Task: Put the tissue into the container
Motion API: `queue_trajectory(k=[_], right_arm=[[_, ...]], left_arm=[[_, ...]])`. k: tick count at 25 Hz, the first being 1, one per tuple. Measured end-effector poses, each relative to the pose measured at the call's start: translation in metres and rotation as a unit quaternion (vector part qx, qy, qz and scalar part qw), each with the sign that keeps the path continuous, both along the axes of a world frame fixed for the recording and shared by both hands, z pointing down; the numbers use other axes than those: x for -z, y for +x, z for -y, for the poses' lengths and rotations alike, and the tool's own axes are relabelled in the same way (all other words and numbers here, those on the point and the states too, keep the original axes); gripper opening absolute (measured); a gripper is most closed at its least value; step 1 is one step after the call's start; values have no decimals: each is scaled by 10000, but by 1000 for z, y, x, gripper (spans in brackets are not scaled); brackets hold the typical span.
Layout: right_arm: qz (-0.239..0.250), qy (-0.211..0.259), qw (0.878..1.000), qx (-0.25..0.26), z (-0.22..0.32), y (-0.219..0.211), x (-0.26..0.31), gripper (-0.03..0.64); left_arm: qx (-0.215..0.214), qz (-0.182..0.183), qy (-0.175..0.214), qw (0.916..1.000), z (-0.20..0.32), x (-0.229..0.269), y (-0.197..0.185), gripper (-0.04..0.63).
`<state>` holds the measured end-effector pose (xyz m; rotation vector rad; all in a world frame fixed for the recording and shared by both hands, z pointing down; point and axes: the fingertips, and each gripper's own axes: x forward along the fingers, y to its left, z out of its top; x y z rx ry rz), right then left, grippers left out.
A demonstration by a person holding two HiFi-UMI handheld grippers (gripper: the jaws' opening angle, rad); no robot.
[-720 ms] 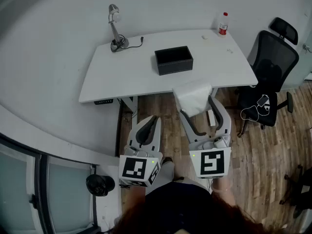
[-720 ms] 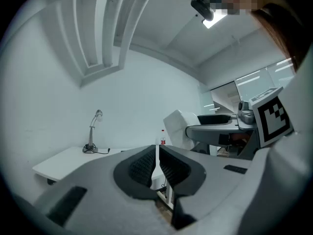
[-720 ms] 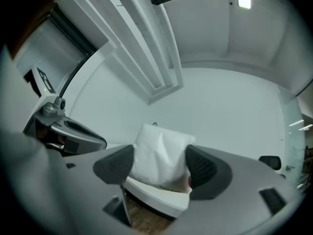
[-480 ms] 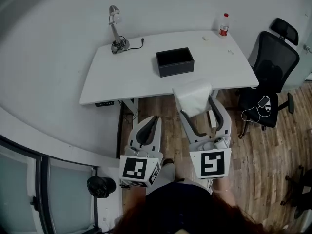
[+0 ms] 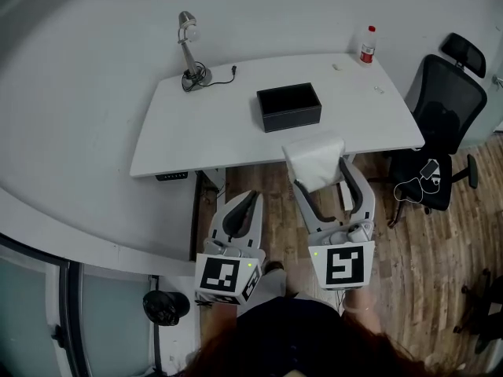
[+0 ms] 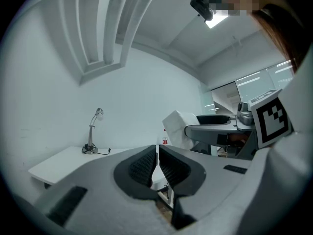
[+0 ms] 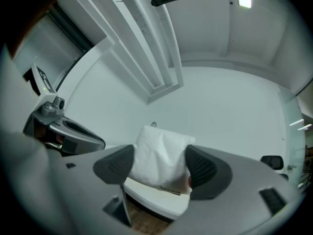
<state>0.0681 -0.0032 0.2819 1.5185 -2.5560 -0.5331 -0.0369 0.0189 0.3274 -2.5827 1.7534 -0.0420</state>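
At the far left of the desk (image 5: pixel 196 128) a lamp (image 5: pixel 189 49) stands, well clear of the work. The left gripper (image 5: pixel 247 203) is held low in front of the desk with its jaws pressed together and nothing between them; it is best left there, out of the path. Near the middle of the desk sits the black container (image 5: pixel 289 107), open at the top and seemingly empty. Just to its right and nearer the person, the tissue (image 5: pixel 314 159) is pinched in the widely spread jaws of the right gripper (image 5: pixel 321 175), in the air over the desk's near edge, not yet above the container. The tissue should be carried forward and slightly left until it is centred over the opening, lowered inside the walls, and only then released.

The tissue is seen as a white, soft, pillowy pack, bulging slightly between the pads, wider than it is thick, likely to squash under pressure.
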Motion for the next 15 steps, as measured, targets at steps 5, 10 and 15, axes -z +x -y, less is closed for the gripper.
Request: queue_trajectory(k=[5, 10, 15], right_arm=[[-29, -37, 10000, -25, 16, -13, -2, 356], [-70, -22, 10000, -20, 31, -29, -1, 353], [-113, -4, 9999, -109, 48, -42, -1, 351]], left_arm=[[-1, -98, -58, 9999, 15, -6, -15, 40], [-40, -98, -63, 9999, 33, -6, -30, 40], [-137, -149, -20, 9998, 53, -6, -43, 40]])
